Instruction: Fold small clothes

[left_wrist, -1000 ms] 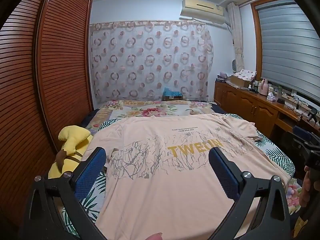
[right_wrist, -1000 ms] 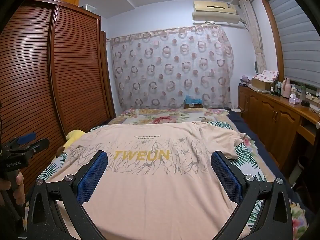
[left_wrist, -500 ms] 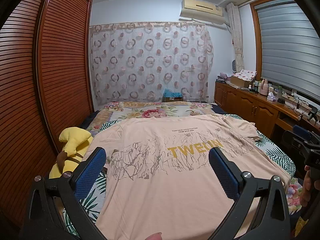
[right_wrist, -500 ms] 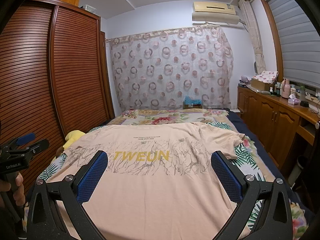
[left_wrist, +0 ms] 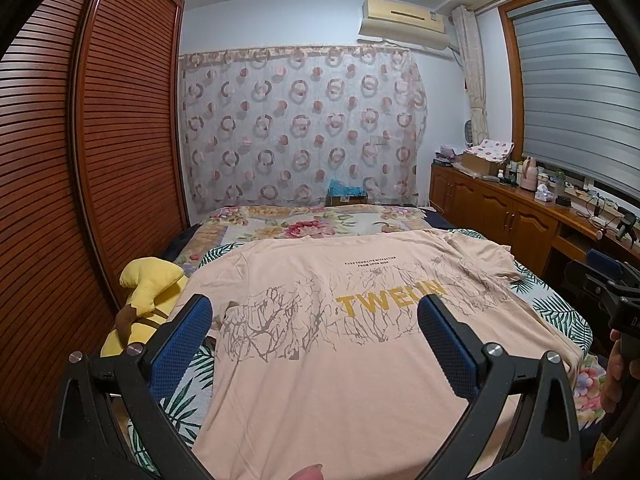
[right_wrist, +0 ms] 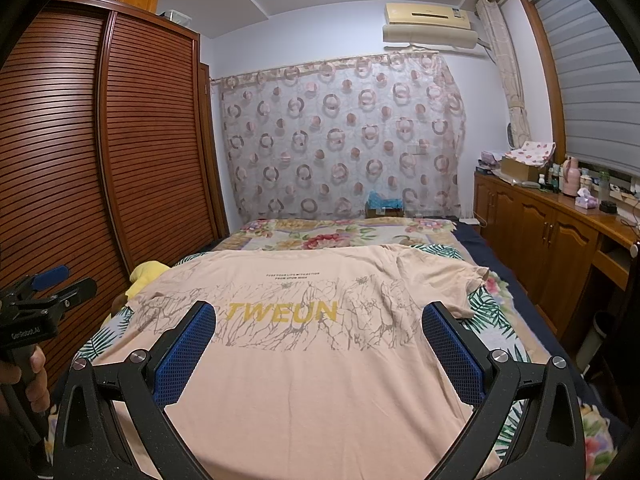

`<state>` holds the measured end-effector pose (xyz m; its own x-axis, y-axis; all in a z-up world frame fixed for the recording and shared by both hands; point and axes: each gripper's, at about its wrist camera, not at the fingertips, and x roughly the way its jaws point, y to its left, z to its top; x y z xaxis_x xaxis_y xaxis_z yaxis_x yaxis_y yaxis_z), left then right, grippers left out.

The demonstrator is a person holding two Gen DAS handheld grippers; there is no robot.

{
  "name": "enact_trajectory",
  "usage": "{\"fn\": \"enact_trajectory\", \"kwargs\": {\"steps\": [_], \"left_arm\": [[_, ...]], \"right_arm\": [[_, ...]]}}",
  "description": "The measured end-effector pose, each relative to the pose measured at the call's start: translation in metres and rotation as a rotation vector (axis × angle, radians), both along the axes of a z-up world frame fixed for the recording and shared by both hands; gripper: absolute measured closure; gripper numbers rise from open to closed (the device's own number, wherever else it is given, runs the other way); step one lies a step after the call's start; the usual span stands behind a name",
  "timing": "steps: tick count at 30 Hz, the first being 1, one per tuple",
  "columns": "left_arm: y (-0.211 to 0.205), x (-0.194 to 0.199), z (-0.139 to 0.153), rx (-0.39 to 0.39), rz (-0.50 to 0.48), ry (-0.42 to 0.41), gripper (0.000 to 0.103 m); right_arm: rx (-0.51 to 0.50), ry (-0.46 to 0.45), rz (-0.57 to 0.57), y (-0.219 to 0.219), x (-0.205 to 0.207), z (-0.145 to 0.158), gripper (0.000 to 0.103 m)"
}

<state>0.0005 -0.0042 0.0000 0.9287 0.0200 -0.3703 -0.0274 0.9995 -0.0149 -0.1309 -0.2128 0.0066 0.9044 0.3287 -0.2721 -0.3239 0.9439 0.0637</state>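
Note:
A peach T-shirt [left_wrist: 340,360] [right_wrist: 320,380] with grey branch print and yellow lettering lies spread flat on the bed, hem toward me, collar at the far side. My left gripper [left_wrist: 314,336] hovers open above its near left part, blue pads wide apart and empty. Over the near middle of the shirt my right gripper [right_wrist: 320,340] is likewise open and holds nothing. Each gripper shows at the edge of the other's view, held by a hand: the right one [left_wrist: 608,288], the left one [right_wrist: 44,296].
The bed [right_wrist: 496,308] has a leaf-and-flower cover. A yellow plush toy [left_wrist: 148,292] lies at its left edge beside the slatted wooden wardrobe [left_wrist: 60,180]. A wooden cabinet [right_wrist: 560,232] with bottles and boxes runs along the right wall. A curtain [left_wrist: 300,128] hangs behind the bed.
The left wrist view has shifted slightly; both grippers stay open above the shirt, which has not moved.

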Motion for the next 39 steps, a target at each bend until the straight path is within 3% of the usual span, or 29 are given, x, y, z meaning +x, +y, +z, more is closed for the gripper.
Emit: {"fn": "enact_trajectory", "kwargs": {"steps": [39], "left_arm": [[0.0018, -0.0001, 0.0021, 0.009, 0.000, -0.004, 0.000]], "right_arm": [[0.004, -0.003, -0.002, -0.0003, -0.0017, 0.0020, 0.000]]}}
